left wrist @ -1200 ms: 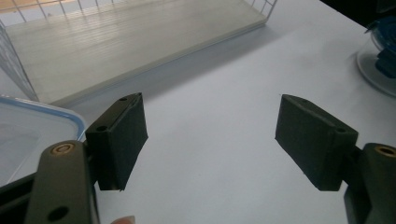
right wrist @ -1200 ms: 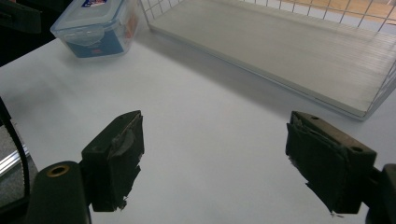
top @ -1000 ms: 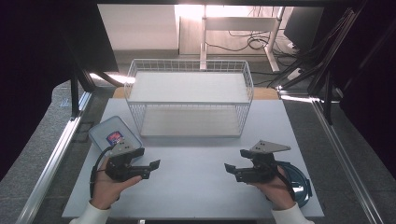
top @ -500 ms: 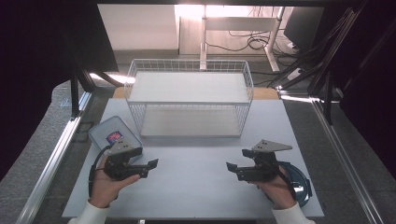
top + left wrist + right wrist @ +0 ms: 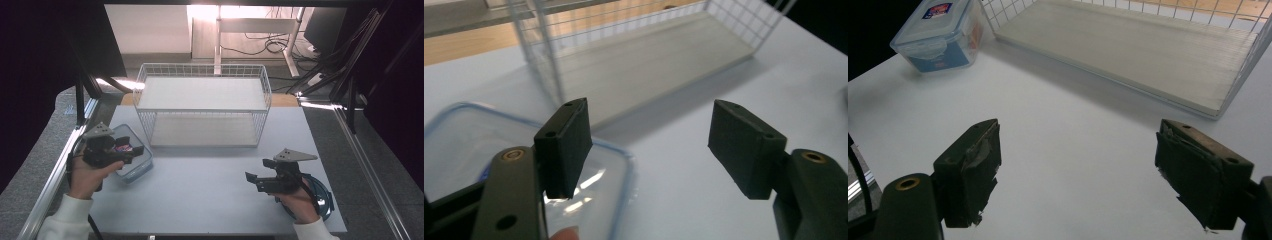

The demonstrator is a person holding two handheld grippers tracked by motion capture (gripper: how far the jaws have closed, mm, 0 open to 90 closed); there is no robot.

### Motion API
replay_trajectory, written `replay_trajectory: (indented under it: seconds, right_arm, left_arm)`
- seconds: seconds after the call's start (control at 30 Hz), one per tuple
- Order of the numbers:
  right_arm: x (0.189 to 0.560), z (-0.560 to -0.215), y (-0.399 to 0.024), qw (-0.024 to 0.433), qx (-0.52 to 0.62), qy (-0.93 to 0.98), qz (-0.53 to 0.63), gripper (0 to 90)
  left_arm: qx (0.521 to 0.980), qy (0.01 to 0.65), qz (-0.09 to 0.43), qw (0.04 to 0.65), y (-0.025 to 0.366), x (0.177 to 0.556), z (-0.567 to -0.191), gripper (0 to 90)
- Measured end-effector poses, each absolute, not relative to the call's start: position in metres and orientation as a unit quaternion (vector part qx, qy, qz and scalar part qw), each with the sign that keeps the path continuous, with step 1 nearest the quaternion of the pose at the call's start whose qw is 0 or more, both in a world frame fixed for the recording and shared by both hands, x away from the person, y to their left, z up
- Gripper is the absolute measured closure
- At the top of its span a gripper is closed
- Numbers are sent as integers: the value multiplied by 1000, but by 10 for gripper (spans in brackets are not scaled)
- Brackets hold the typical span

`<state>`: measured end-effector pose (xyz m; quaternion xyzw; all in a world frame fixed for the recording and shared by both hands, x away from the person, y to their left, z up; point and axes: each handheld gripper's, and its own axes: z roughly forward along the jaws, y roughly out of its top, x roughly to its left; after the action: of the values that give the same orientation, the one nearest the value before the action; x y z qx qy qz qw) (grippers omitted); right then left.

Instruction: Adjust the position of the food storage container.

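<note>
A clear plastic container [image 5: 134,162] with a blue-edged lid and a red-and-blue label sits at the table's left; it also lies under my left jaw [image 5: 469,145] and far left in the right gripper view [image 5: 940,32]. My left gripper [image 5: 132,151] hovers over it, open [image 5: 659,145]; its jaws have just been closing, with only air between the pads. My right gripper [image 5: 252,180] rests low at the front right, open and holding nothing [image 5: 1078,170], pointing left across the white table [image 5: 200,190].
A white wire rack [image 5: 202,107] with two pale shelves stands at the table's back centre [image 5: 1128,45]. A round blue-rimmed dish [image 5: 322,197] lies under the person's right hand near the front right corner. Metal rails run along both table sides.
The left gripper has moved left and away from the person, rising a little, and now sits over the container. Its jaws look slightly narrower. The right gripper has stayed put.
</note>
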<state>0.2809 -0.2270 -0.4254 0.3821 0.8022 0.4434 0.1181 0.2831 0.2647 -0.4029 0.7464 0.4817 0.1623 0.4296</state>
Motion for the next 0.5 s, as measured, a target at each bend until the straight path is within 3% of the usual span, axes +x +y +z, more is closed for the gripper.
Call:
replay_trajectory:
  seconds: [0.17,0.5]
  right_arm:
    - [281,-427,-226,117,382,804,440,185]
    - [281,-427,-226,122,383,804,439,185]
  left_arm:
    - [743,501,166,411,288,303,-411,369]
    - [742,527,182,373,319,331,-423,535]
